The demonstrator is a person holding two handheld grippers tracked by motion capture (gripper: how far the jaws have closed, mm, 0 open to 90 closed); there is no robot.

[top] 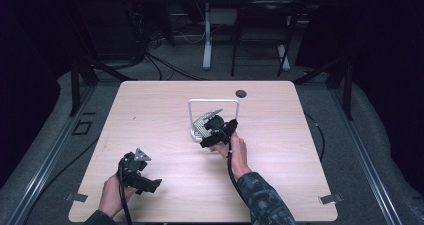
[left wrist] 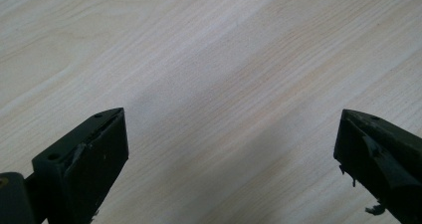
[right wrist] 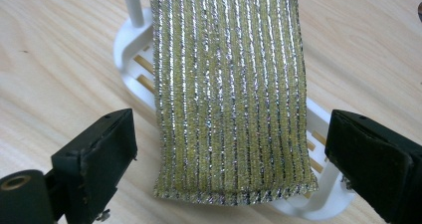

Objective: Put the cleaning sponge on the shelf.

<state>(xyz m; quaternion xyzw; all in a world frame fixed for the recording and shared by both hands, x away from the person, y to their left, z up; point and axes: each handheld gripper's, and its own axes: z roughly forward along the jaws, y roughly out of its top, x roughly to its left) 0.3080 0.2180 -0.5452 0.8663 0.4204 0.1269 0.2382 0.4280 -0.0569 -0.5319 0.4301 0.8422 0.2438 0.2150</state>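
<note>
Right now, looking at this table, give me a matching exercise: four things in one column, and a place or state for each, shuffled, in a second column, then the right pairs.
Things:
1. sponge
2. white rack
3. left tongs
4. right tongs

Places or states:
A. open above bare wood, near the table's front left
B. stands on the table middle, with an upright white frame
C. lies on the white rack, gold with silver stripes
D. open, one jaw on each side of the sponge's near end

Pairs: 1-C, 2-B, 3-A, 4-D
</note>
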